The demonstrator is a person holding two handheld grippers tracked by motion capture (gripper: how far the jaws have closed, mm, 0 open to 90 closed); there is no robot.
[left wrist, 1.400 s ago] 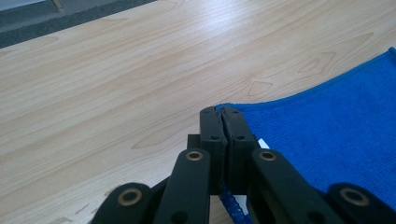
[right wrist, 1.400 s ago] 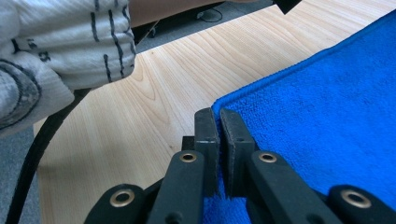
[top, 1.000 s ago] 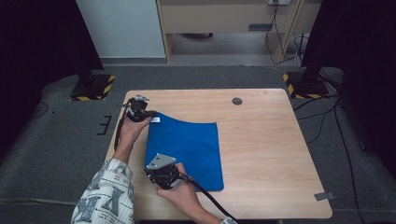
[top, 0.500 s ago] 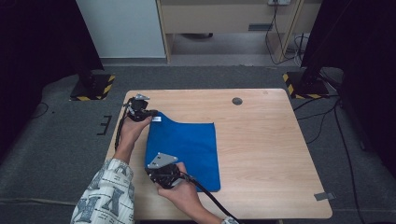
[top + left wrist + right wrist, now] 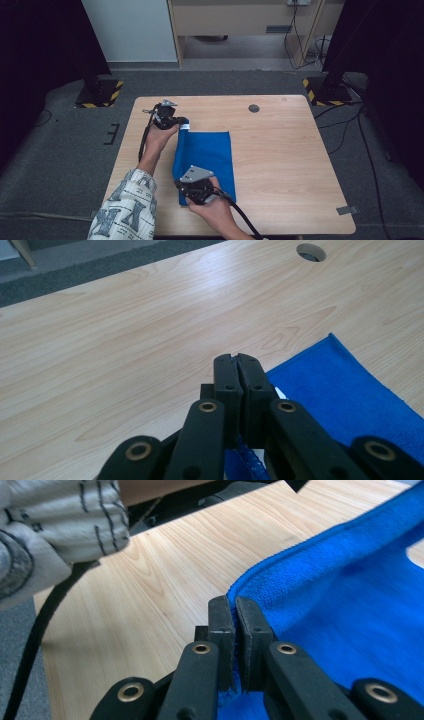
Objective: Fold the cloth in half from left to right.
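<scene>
A blue cloth (image 5: 210, 152) lies on the wooden table (image 5: 290, 165), its left edge raised off the wood. My left gripper (image 5: 183, 123) is shut on the cloth's far left corner; in the left gripper view the jaws (image 5: 237, 361) are pressed together with blue fabric (image 5: 340, 390) trailing out below them beside a white tag. My right gripper (image 5: 186, 186) is shut on the near left edge. In the right gripper view its jaws (image 5: 234, 604) pinch the cloth's hem (image 5: 350, 595), which curves up and away to the right.
A round cable hole (image 5: 254, 108) sits in the table's far side, also in the left gripper view (image 5: 311, 251). A patterned sleeve (image 5: 50, 530) and a black cable (image 5: 40, 625) lie left of the right gripper. Bare wood spreads right of the cloth.
Both hands have moved to the right, carrying the cloth's left edge with them. The cloth looks narrower on the table than before.
</scene>
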